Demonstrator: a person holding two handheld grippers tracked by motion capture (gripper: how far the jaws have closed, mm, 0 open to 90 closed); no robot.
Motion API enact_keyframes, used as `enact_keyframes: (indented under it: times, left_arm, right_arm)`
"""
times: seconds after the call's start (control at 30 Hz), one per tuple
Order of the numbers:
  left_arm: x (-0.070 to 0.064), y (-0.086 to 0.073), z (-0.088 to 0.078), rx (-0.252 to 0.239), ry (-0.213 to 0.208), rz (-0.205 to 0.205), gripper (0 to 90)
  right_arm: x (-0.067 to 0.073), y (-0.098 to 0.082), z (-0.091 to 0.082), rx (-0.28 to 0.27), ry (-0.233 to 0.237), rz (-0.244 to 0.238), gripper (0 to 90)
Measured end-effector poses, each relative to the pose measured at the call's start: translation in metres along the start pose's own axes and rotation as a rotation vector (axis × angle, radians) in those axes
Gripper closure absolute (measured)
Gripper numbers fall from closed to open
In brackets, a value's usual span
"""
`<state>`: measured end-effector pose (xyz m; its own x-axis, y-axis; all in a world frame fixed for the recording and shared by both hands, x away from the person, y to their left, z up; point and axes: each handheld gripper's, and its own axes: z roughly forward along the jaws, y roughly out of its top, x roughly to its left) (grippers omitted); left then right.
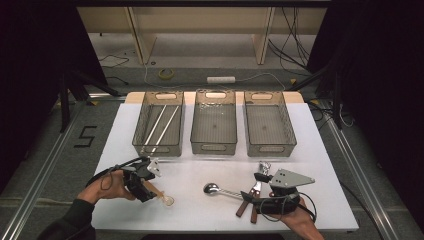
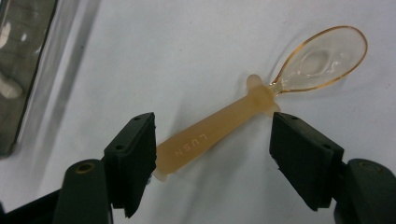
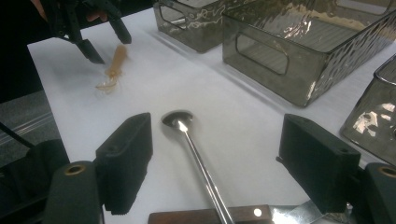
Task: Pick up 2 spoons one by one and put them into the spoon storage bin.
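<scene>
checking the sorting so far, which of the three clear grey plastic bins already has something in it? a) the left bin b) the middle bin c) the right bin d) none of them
a: in the high view two long pale sticks lie in the left clear grey plastic bin, while the middle bin and right bin show bare floors.

Bright table, dark surroundings, soft grainy close-ups.

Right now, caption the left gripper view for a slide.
Open left claw straddles an amber spoon lying on the white table.
</scene>
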<state>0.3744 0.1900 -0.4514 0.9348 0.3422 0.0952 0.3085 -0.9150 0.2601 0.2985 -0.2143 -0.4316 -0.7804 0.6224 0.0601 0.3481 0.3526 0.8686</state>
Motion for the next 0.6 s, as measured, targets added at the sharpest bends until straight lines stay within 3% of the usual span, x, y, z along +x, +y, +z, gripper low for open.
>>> enact_keyframes:
  times: [0.07, 0.2, 0.6]
  left_arm:
    - [0.001, 0.003, 0.001, 0.022, -0.002, 0.034, 31.5]
    - [0.003, 0.005, 0.004, 0.041, -0.016, 0.062, 32.0]
    - [0.003, 0.007, 0.015, 0.092, -0.039, 0.112, 35.3]
  right_arm:
    - [0.0, 0.0, 0.0, -0.001, 0.0, 0.0, 26.8]
    - [0.0, 0.0, 0.0, 0.0, 0.001, 0.0, 26.8]
    - [0.0, 0.0, 0.0, 0.001, 0.002, 0.001, 26.8]
